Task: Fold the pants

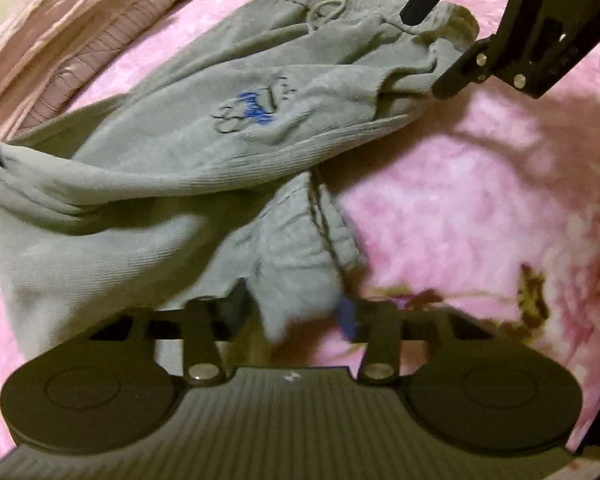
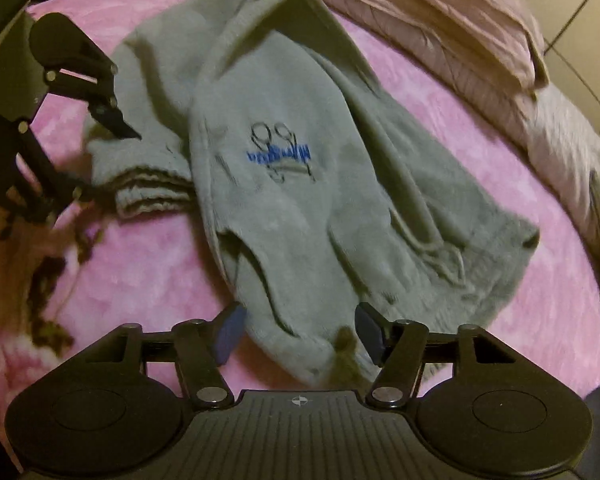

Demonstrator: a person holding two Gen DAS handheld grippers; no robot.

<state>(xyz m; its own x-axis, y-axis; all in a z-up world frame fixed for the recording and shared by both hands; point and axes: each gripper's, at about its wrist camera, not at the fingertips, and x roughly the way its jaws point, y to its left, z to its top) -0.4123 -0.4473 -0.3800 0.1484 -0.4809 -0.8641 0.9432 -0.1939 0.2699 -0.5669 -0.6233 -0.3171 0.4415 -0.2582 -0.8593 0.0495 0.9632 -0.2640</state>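
Grey sweatpants (image 1: pixel 188 168) (image 2: pixel 300 216) with a blue embroidered logo (image 1: pixel 254 110) (image 2: pixel 280 154) lie folded lengthwise on a pink blanket. In the left wrist view my left gripper (image 1: pixel 292 308) is shut on the bunched cuff end of the legs, and cloth fills the gap between its pads. The right wrist view shows that gripper (image 2: pixel 108 164) at the left by the ribbed cuffs. My right gripper (image 2: pixel 300 332) stands open astride the waistband corner, pads apart from the cloth. It shows again at the top right of the left wrist view (image 1: pixel 440 36), over the drawstring (image 1: pixel 328 8) end.
The pink floral blanket (image 1: pixel 480 208) (image 2: pixel 148 264) covers the bed all round the pants. A mauve pillow and quilt (image 1: pixel 60 28) (image 2: pixel 460 28) lie along the far side. Tiled surface (image 2: pixel 588 4) shows beyond the bed's edge.
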